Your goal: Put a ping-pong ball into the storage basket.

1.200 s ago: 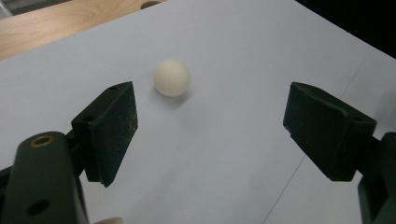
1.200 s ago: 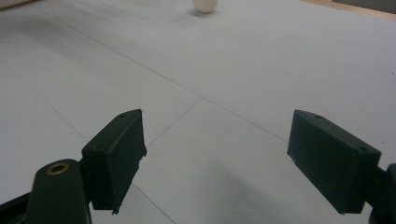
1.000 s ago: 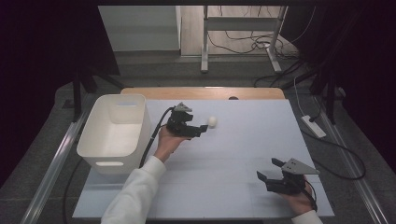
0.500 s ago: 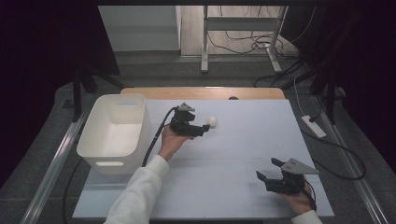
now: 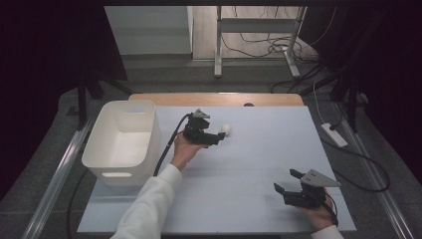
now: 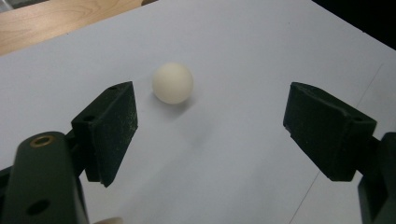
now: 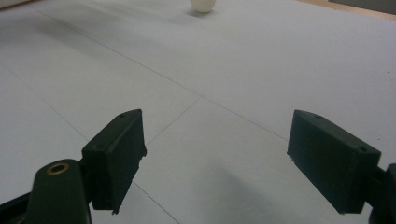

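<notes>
**Open jaws at a white ball on the counter**

High view: your left gripper (image 5: 217,137) points at the white ball (image 5: 226,129), which lies on the pale counter (image 5: 249,169) just beyond its tips; the white bin (image 5: 124,142) stands to its left; your right gripper (image 5: 284,186) rests low at the near right, well apart from the ball.

Left gripper view: your jaws stand wide apart, gripping nothing; the ball (image 6: 173,83) sits ahead of them, nearer the left one.

Right gripper view: your jaws stand open over bare counter; the ball (image 7: 202,4) lies far off.
</notes>
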Demonstrator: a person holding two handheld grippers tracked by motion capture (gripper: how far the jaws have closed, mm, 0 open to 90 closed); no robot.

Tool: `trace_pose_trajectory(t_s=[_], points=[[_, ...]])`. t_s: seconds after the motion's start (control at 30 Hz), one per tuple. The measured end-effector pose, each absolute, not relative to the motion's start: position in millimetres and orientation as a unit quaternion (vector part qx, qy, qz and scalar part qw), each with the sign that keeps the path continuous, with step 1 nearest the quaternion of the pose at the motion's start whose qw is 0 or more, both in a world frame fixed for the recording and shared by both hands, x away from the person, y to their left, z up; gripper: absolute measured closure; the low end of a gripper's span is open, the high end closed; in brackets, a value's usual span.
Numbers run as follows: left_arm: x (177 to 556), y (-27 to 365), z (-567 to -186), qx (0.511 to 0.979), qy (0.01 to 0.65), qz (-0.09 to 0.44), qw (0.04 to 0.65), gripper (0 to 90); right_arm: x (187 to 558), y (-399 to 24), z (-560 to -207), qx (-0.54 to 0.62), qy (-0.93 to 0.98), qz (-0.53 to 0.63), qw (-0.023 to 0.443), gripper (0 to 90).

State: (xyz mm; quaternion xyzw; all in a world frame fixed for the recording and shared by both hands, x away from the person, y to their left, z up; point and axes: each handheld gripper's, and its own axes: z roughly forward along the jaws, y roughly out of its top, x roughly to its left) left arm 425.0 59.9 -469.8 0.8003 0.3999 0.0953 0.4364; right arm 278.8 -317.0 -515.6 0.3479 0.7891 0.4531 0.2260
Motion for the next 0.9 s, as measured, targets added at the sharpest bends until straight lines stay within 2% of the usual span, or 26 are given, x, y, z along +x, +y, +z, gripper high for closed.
trace_pose_trajectory(t_s=[0.9], points=[[444.3, 46.6, -482.1, 0.809, 0.402, 0.094, 0.42, 18.3, 279.6, -317.1, -515.2, 0.349, 0.788, 0.455, 0.225, 18.8]])
